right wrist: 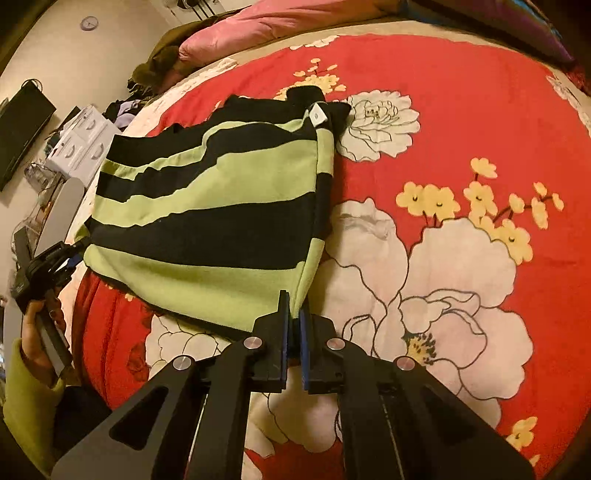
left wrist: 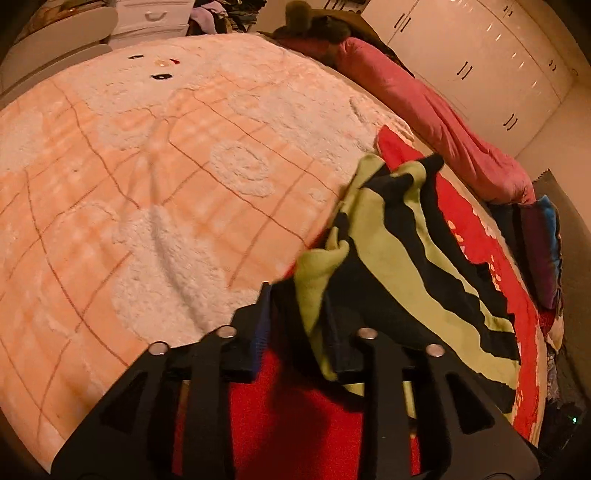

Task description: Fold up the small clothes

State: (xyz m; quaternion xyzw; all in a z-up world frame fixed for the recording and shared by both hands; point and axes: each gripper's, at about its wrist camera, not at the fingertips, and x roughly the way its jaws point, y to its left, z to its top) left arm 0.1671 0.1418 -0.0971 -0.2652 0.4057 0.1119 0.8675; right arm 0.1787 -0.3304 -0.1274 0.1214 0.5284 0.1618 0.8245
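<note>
Right tool pinching striped garment, floral bedspread

Red floral blanket, peach blanket, pink pillow.

Garment: a small green-and-black striped knit garment lies spread on the bed, a white label showing at its far black edge.
Right gripper: the black two-finger right gripper has its blue-padded fingers pinched together on the garment's near right corner.
Left gripper: the black left gripper meets the garment's left edge; its fingers are too small to judge.
Hand: a hand in a green sleeve holds that tool's handle.
Bedding: a red quilt with large white and small yellow flowers lies under the garment.
Far edge: a pink satin pillow lies beyond the quilt.
Left background: white boxes, a dark flat screen and a round wall clock.
</note>
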